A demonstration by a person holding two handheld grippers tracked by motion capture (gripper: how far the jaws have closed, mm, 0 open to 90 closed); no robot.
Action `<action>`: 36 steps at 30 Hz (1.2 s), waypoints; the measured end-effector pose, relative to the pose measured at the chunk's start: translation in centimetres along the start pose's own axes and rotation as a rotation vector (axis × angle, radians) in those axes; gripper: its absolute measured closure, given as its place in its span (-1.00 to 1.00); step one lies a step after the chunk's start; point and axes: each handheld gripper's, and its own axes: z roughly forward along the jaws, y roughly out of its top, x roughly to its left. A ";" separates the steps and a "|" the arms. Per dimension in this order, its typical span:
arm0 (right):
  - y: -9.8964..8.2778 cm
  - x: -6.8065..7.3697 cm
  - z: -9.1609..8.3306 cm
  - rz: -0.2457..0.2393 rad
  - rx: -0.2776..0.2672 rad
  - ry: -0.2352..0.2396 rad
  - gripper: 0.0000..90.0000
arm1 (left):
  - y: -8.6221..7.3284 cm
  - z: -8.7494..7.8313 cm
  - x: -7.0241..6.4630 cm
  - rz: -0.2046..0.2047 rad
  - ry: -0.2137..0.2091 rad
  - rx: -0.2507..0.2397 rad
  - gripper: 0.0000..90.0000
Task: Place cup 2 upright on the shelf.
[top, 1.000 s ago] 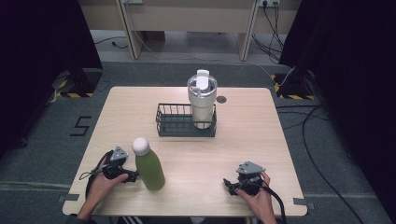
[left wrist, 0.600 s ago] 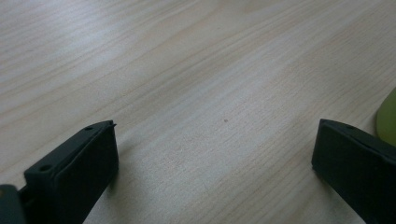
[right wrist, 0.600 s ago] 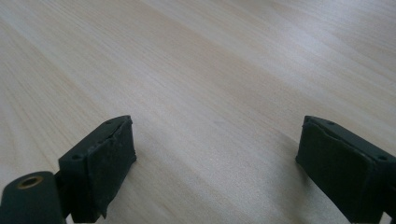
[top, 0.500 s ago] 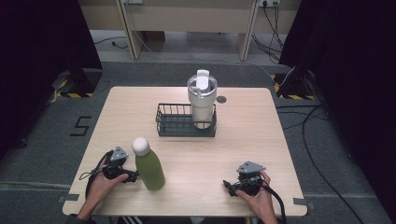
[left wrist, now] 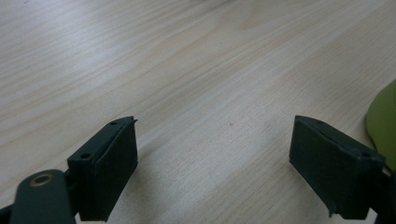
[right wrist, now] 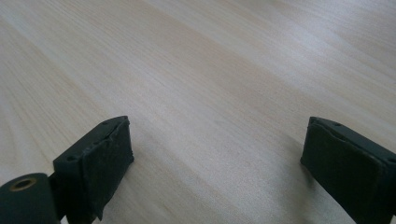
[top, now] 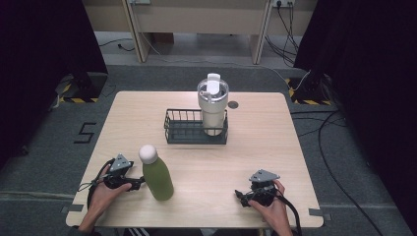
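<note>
A green bottle (top: pixel 157 178) with a white cap stands upright near the table's front left. My left gripper (top: pixel 138 184) rests on the table just left of it, pointing at its base. In the left gripper view the jaws (left wrist: pixel 215 163) stand apart over bare wood with nothing between them, and the bottle's green edge (left wrist: pixel 384 121) shows at the far right. These jaws have just been closing. My right gripper (top: pixel 241 196) lies near the front right, held by a hand. Its jaws (right wrist: pixel 215 172) are wide apart over bare wood.
A black wire basket (top: pixel 179 132) sits at the middle of the wooden table (top: pixel 255 147), with a tall white tumbler (top: pixel 212 105) standing in its right end. A small dark round mark (top: pixel 233 104) lies behind it. Cables trail on the floor at the right.
</note>
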 end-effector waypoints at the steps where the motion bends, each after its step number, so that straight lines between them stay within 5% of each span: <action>1: 0.0 0.0 0.0 0.002 -0.001 0.000 -0.80 | -0.1 -0.2 0.1 0.001 -0.002 -0.008 -0.67; 16: 0.0 -0.1 0.0 -0.002 0.001 0.000 -0.82 | -1.2 -3.3 -0.2 -0.035 -0.023 -0.146 -0.67; 28: 0.0 -0.1 0.1 0.001 0.003 0.000 -0.83 | -2.7 -5.5 -2.2 -0.047 -0.039 -0.221 -0.67; 36: 0.0 -0.1 0.1 0.000 0.003 0.000 -0.84 | -2.8 -6.4 -4.0 -0.016 -0.070 -0.269 -0.67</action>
